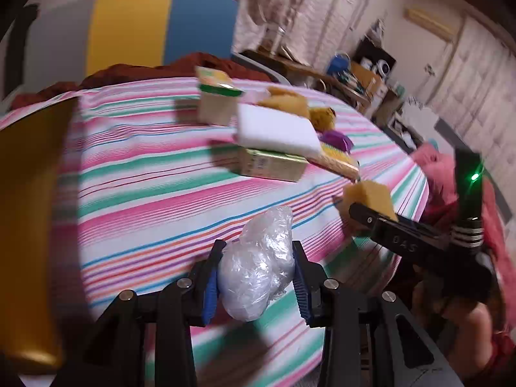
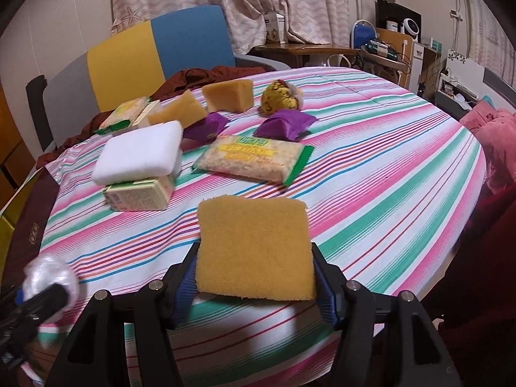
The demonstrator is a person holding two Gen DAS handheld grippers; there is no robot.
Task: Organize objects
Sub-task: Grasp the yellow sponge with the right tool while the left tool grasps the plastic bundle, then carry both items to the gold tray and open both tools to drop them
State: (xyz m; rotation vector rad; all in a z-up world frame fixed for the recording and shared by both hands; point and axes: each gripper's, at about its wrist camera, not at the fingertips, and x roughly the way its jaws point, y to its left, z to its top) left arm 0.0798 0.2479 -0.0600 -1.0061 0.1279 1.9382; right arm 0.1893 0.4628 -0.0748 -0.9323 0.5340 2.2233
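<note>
The sponge (image 2: 254,248) is pinched in the right claw (image 2: 254,277), the plastic bag (image 1: 258,267) in the left claw (image 1: 258,277); each is best set beside its like on the table (image 2: 387,174)

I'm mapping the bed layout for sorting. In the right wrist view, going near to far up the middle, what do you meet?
Yellow sponge held in the right gripper → noodle packet → purple pouch → tan sponge wedge.
</note>
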